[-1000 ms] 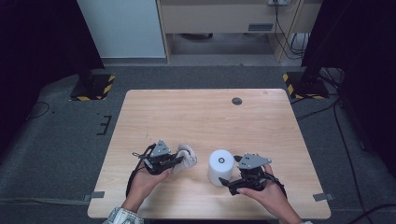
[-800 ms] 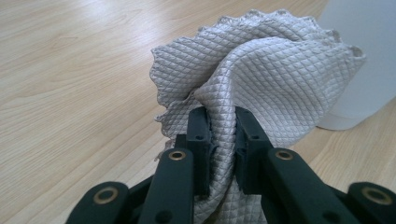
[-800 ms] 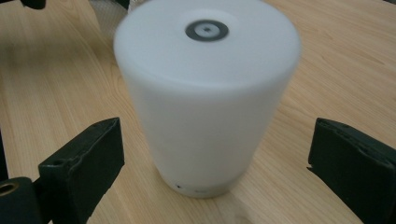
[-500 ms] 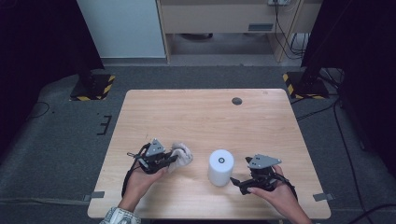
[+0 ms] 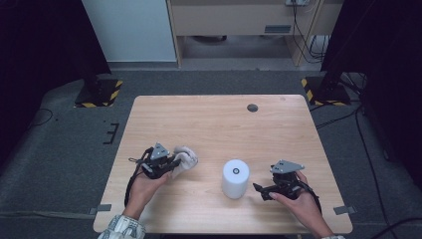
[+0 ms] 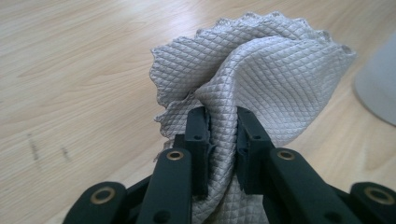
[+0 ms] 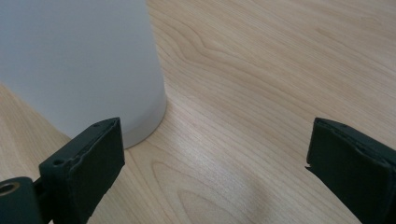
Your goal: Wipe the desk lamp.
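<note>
Soft cloth pinched in the left hand-held gripper, white cylinder standing free

The left hand-held gripper (image 5: 175,162) has its jaws clamped on a bunched fold of the grey quilted cloth (image 6: 261,79), at the near left of the worktop (image 5: 209,119); the cloth looks light, limp and grippy, best held by a gathered fold as here. The right hand-held gripper (image 5: 259,190) sits with jaws spread wide and empty, just right of the white cylinder (image 5: 235,178) near the middle; smooth, rigid, probably slippery and easy to tip, it is best gripped low across its sides.
</note>
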The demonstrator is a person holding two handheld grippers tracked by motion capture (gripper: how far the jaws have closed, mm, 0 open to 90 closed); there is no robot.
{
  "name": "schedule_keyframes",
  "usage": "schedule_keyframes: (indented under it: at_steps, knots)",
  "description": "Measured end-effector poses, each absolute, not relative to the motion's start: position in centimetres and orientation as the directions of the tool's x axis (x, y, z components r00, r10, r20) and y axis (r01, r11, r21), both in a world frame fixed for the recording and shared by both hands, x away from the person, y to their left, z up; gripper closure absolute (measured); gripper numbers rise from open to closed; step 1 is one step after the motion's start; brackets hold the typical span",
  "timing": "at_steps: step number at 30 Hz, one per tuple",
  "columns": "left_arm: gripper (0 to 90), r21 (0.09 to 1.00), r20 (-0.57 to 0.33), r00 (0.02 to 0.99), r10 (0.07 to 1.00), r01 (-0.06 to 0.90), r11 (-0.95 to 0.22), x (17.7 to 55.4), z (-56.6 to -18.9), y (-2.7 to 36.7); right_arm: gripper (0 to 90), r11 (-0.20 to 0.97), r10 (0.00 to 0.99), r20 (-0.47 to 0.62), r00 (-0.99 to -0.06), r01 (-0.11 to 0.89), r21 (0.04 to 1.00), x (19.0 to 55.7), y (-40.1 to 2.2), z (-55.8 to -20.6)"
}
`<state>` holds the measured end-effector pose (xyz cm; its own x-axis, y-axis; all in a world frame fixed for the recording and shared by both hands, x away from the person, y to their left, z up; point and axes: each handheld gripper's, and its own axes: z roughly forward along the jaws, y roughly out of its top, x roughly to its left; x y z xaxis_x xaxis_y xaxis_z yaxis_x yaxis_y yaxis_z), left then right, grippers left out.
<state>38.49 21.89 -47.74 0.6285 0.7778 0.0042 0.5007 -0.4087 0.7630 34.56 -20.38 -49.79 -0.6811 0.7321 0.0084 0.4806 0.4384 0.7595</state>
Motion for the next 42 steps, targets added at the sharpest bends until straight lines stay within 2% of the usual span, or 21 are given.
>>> schedule_keyframes:
  at_steps: [7, 15, 31, 33, 35, 39, 42]
  knots:
    - [76.2, 0.738, 0.023, 0.588, 0.808, 0.536, -0.411, 39.7, -48.6, 22.7, 4.7, 0.436, 0.742, 0.019, -0.67, 0.505, 0.745, 35.0, -20.8, -50.0]
    - [76.3, 0.732, 0.01, 0.541, 0.841, 0.569, -0.374, 41.4, -49.5, 23.8, 5.0, 0.392, 0.789, 0.032, -0.614, 0.542, 0.743, 36.1, -22.4, -50.4]
    - [74.0, 0.714, 0.01, 0.517, 0.856, 0.596, -0.368, 42.9, -51.0, 23.3, 4.9, 0.392, 0.796, 0.029, -0.605, 0.55, 0.737, 35.9, -22.7, -50.7]
    - [70.0, 0.707, 0.009, 0.505, 0.863, 0.607, -0.362, 43.1, -51.3, 23.4, 4.9, 0.387, 0.799, 0.032, -0.6, 0.555, 0.736, 35.9, -22.8, -50.7]
    - [61.6, 0.72, -0.012, 0.492, 0.871, 0.608, -0.334, 43.2, -51.4, 23.6, 5.0, 0.39, 0.799, 0.028, -0.601, 0.552, 0.737, 36.0, -22.8, -50.8]
    - [38.3, 0.761, -0.012, 0.472, 0.882, 0.577, -0.298, 42.8, -50.9, 24.0, 5.0, 0.388, 0.799, 0.03, -0.601, 0.553, 0.737, 36.0, -22.9, -50.8]
    - [26.4, 0.78, -0.013, 0.476, 0.879, 0.555, -0.289, 42.1, -50.5, 24.1, 4.9, 0.388, 0.8, 0.03, -0.599, 0.555, 0.736, 36.0, -22.8, -50.8]
